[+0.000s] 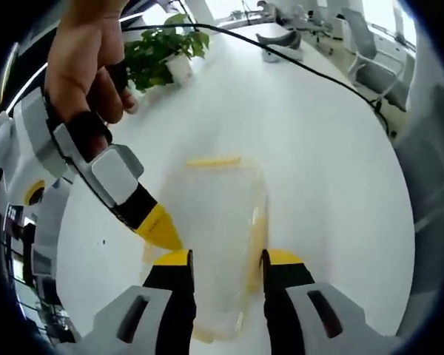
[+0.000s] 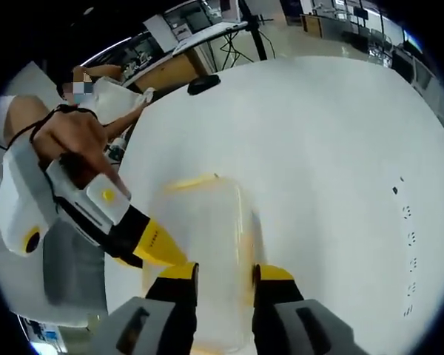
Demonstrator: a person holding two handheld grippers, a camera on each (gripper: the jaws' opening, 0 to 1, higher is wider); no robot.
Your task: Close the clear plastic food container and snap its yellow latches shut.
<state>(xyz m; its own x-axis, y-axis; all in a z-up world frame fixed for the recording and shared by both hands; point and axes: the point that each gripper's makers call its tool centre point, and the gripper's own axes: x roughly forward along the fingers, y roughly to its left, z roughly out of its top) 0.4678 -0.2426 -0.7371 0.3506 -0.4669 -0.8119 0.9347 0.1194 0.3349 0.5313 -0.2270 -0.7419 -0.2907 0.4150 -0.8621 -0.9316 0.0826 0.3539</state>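
Motion blur smears the clear container (image 1: 216,222) and its latches (image 1: 213,160).

text: none legible in either view | labels/brands/numbers: none readable | note: small dark marks on the white round surface (image 2: 404,222) at the right of the right gripper view, too small and blurred to tell whether they are print | clear plastic container with yellow latches (image 1: 214,222): no lettering readable, blurred
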